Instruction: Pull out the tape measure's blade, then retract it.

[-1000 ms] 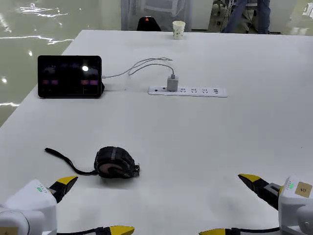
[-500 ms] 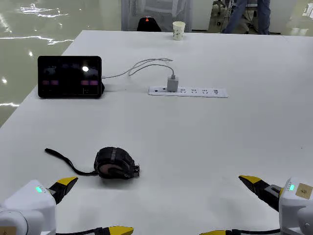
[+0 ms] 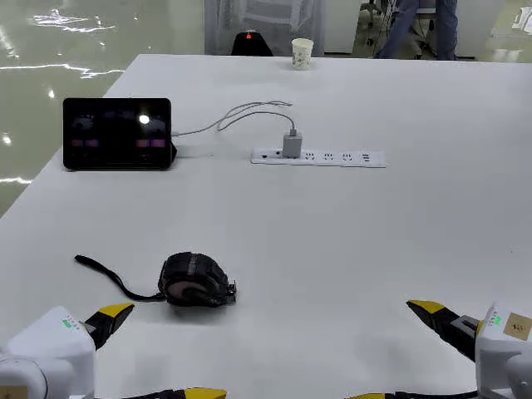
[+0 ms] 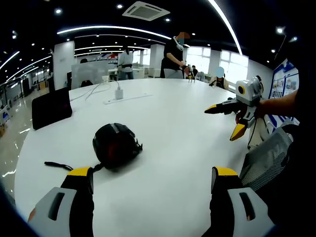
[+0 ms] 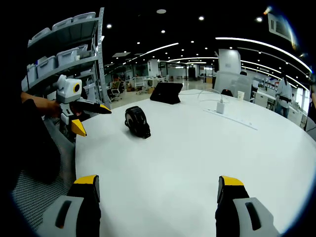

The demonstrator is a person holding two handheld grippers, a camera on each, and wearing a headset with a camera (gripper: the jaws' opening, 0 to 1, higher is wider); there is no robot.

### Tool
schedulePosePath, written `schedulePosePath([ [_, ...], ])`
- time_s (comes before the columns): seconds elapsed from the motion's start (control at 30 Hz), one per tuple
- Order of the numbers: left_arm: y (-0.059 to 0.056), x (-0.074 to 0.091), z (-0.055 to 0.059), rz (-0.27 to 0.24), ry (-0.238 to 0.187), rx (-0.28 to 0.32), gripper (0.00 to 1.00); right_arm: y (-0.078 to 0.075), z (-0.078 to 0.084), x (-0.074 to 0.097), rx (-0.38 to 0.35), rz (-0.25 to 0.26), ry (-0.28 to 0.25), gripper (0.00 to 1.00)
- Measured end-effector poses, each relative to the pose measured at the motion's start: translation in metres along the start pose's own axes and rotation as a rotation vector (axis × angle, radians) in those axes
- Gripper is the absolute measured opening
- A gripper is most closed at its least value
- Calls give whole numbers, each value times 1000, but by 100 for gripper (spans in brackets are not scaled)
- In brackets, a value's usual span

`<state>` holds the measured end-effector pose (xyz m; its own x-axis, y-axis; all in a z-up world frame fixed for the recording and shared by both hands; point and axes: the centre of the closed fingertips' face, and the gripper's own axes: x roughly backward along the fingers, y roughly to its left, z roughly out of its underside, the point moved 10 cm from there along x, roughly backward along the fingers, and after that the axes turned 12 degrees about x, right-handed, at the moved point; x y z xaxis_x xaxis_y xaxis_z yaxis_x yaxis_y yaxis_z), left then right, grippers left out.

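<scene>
The black tape measure (image 3: 195, 281) lies on the white table (image 3: 374, 224), in the part close to the near edge and more toward the left edge than the right. No blade is drawn out of the case. Its thin black strap (image 3: 104, 273) lies flat on the table and runs from the case toward the left edge.

The left hand-held gripper (image 3: 156, 351) is at the near edge, on the left side. Its two yellow-tipped jaws stand wide apart and hold nothing. In the left gripper view the tape measure is in front of these jaws, closer to the left jaw, and it is not touching them. The right hand-held gripper (image 3: 397, 353) is also at the near edge, on the right side, well apart from the tape measure. Its jaws are spread wide too and are empty.

Toward the far left corner a dark tablet (image 3: 117, 133) stands upright. A white power strip (image 3: 320, 155) lies near the middle of the table with a white charger (image 3: 293, 143) plugged in it, and a cable (image 3: 241, 112) goes from the charger to the tablet. A paper cup (image 3: 302, 53) stands at the far edge
</scene>
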<state>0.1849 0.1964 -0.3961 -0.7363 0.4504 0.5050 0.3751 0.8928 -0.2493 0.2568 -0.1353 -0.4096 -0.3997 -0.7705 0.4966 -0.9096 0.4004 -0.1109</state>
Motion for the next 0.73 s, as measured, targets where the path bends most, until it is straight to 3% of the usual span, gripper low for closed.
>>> schedulePosePath([
  [0.73, 0, 0, -2, 2, 7, -4, 96, 1, 1, 2, 2, 5, 4, 99],
])
